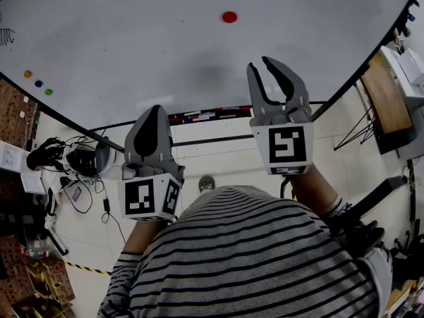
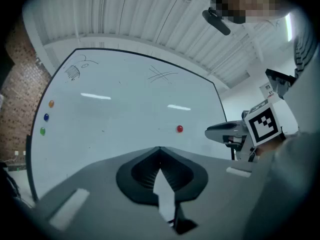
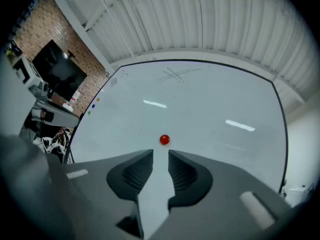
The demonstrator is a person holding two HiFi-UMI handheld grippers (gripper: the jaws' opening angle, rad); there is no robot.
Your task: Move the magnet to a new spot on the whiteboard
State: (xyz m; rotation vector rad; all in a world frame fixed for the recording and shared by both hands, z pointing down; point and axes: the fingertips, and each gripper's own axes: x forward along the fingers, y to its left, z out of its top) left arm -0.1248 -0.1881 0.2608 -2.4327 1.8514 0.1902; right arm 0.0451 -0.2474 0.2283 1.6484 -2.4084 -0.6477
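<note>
A small round red magnet [image 1: 229, 16] sticks to the whiteboard [image 1: 165, 45], well beyond both grippers. In the right gripper view the magnet [image 3: 164, 140] lies straight ahead, just past the jaw tips. My right gripper [image 1: 266, 64] points at the board with its jaws apart and nothing between them. My left gripper [image 1: 152, 119] hangs lower and to the left, jaws closed together and empty. From the left gripper view the magnet [image 2: 179, 129] shows to the right of centre, near the right gripper [image 2: 212, 130].
Three small coloured magnets [image 1: 38, 83] sit at the board's left edge. A marker tray [image 1: 199, 116] runs along the board's lower rim. Cables and gear [image 1: 73, 161] lie on the floor at left; a wooden bench [image 1: 384, 95] stands at right.
</note>
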